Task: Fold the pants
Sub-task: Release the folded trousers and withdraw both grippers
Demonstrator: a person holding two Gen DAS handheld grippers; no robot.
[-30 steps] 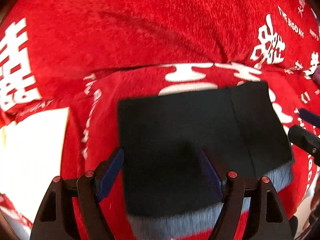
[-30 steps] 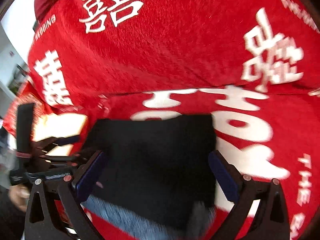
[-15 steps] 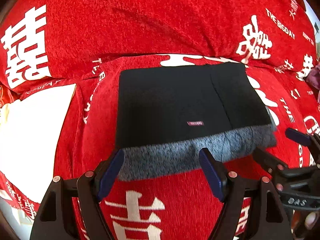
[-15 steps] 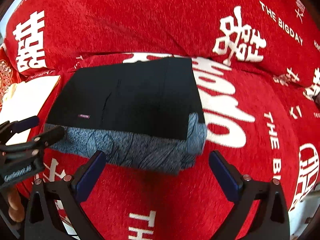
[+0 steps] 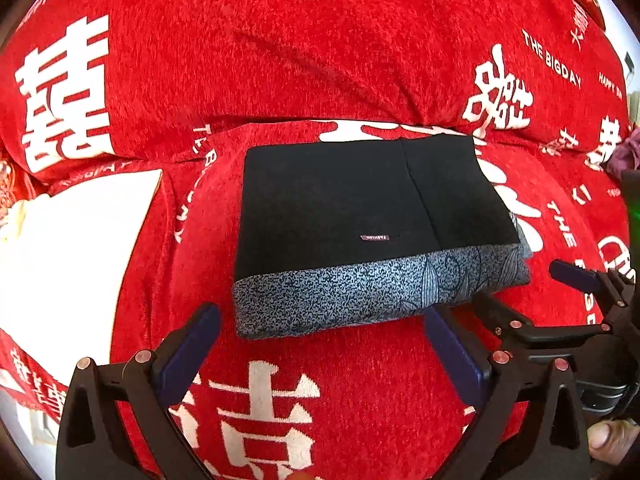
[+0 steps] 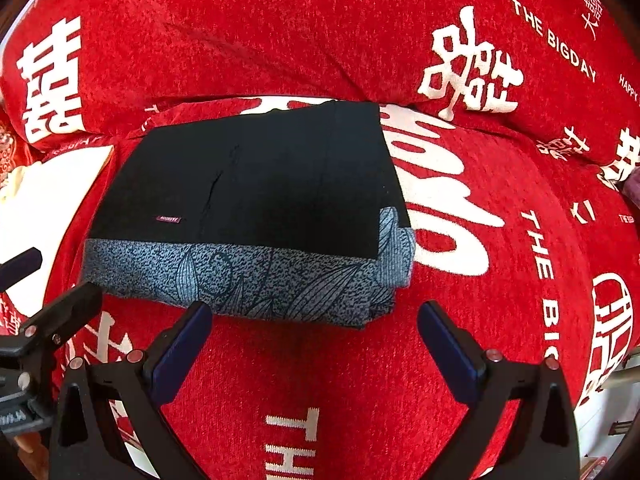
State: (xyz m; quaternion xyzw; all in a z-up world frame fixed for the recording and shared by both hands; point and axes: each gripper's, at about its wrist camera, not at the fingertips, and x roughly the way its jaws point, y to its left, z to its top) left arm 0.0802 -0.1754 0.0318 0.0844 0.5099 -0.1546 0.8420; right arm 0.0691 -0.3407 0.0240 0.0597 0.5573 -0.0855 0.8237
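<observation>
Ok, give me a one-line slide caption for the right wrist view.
Folded black-and-grey pants lie on the red printed cover, with the open right gripper just short of them.

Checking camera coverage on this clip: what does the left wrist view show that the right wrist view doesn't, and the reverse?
Left wrist only: the right claw entering from the right, open, beside the grey patterned band's right end, and a fingertip at the lower right edge.

Right wrist only: the left claw at the left edge, open, and the layered right-hand edge of the fold.

Both: the folded black pants with grey leaf-patterned band flat on the red plush cover with white characters, a small label, and a white patch at left.
</observation>
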